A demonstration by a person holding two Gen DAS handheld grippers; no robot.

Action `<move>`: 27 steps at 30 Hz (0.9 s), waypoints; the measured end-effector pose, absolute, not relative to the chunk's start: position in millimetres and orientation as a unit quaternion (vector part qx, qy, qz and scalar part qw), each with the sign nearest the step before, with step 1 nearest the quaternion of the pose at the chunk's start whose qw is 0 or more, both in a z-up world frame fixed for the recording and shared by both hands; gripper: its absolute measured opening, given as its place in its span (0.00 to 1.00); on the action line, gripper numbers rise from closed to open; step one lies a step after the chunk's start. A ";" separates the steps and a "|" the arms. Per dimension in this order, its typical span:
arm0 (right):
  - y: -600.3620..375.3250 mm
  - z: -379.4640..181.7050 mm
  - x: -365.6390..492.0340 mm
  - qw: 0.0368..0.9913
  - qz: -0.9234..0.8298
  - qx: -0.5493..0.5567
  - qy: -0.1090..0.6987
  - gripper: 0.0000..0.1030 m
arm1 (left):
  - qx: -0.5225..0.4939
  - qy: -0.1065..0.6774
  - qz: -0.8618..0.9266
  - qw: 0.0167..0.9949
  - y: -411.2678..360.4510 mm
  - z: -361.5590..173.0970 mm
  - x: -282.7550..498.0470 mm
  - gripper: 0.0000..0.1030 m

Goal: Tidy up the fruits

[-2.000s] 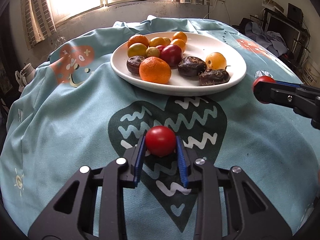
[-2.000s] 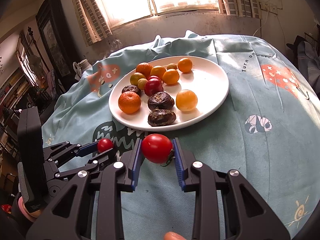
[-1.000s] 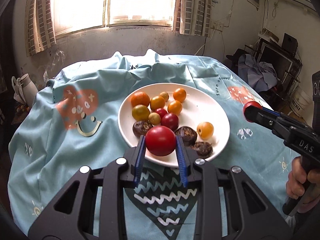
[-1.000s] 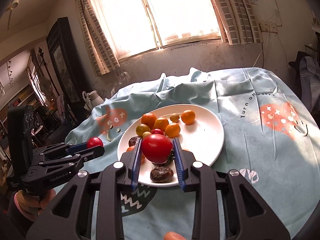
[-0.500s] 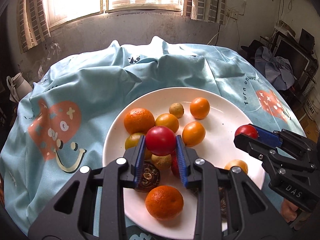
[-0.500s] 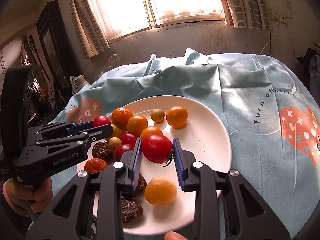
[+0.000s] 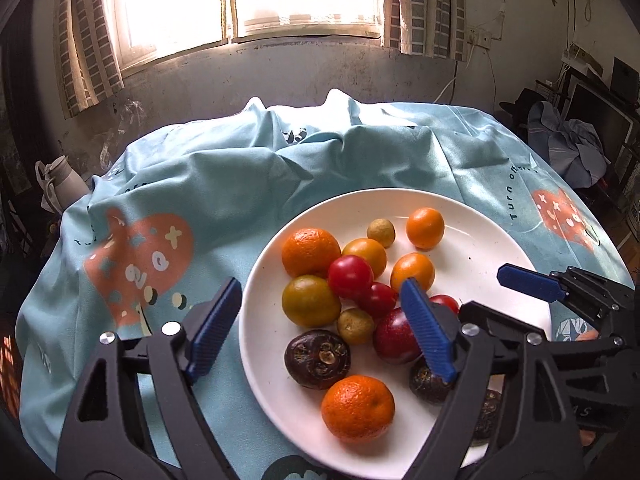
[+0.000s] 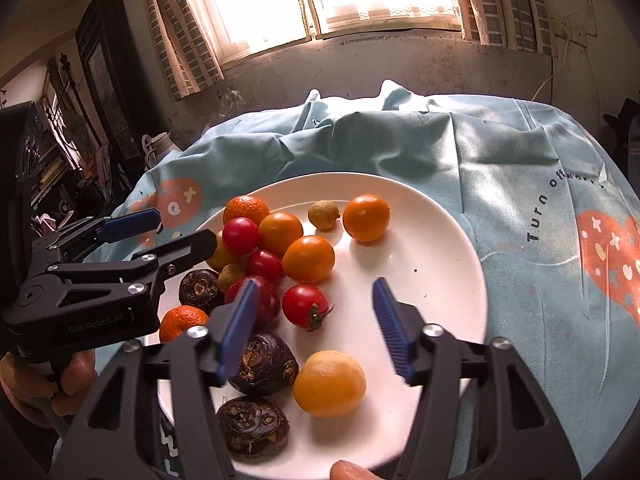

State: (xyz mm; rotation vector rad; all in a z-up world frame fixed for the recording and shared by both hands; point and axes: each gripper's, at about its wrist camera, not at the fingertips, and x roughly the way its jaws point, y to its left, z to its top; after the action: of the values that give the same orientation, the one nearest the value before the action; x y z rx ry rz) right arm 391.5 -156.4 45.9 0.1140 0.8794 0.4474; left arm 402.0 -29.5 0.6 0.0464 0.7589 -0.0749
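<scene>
Both grippers' jaws just opened wide, w/ stemmed tomato (image 8: 305, 306) lying loose btwn right gripper (image 8: 316, 332) fingers.

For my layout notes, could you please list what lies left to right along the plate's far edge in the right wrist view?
Bumpy orange mandarin → small yellowish-green fruit → smooth orange fruit, all on the white plate.

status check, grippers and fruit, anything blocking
Left gripper and right gripper just opened, both empty. Two red tomatoes released onto the white plate among the other fruit. Nothing in the way.
</scene>
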 end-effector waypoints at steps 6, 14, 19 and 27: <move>-174.8 67.6 344.6 0.885 0.218 0.062 0.406 0.99 | 0.027 0.353 -0.030 0.935 -20.6 16.7 349.5 0.96; -187.7 75.3 240.4 0.891 0.218 -0.014 0.398 0.99 | 0.038 0.360 -0.025 0.932 -11.1 10.4 246.6 0.97; -187.5 67.0 189.5 0.896 0.192 -0.054 0.396 0.99 | 0.042 0.365 -0.025 0.930 -7.3 -6.1 185.5 0.97; -186.4 64.6 158.9 0.910 0.176 -0.069 0.368 0.99 | 0.049 0.351 -0.028 0.935 -8.8 -27.0 153.1 0.97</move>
State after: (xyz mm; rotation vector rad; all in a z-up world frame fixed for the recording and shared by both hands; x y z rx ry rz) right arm 158.9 -186.4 64.6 -0.1419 0.7594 0.3625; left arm 153.1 -8.8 -27.0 0.1003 0.7182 -0.0574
